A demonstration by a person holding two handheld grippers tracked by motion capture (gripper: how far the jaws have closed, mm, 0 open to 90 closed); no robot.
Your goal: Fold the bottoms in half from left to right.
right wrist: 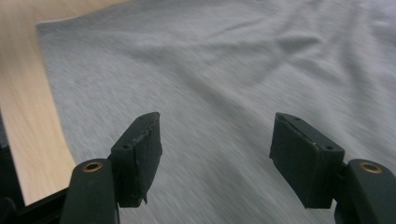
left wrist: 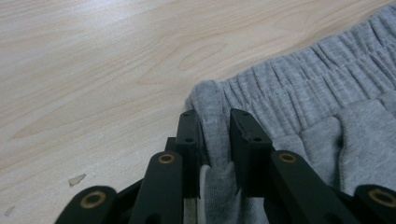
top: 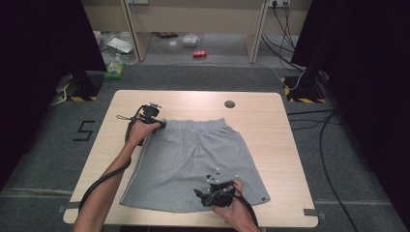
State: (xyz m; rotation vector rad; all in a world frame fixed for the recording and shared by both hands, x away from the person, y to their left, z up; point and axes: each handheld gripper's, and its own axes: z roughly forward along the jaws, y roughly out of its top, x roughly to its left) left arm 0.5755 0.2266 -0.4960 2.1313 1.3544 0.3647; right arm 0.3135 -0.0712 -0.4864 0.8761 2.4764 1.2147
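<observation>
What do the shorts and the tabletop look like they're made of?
Shorts: soft grey knit, probably cotton jersey or fleece; heathered matte surface, gathered elastic waistband with stitched rows, pinched by the left gripper. Tabletop: pale wood grain, smooth with a slight sheen; likely laminate or veneer, can't tell which.

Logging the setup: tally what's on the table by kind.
Grey shorts: 1
Hand-held grippers: 2, the left hand-held gripper and the right hand-held gripper
Total: 3
</observation>
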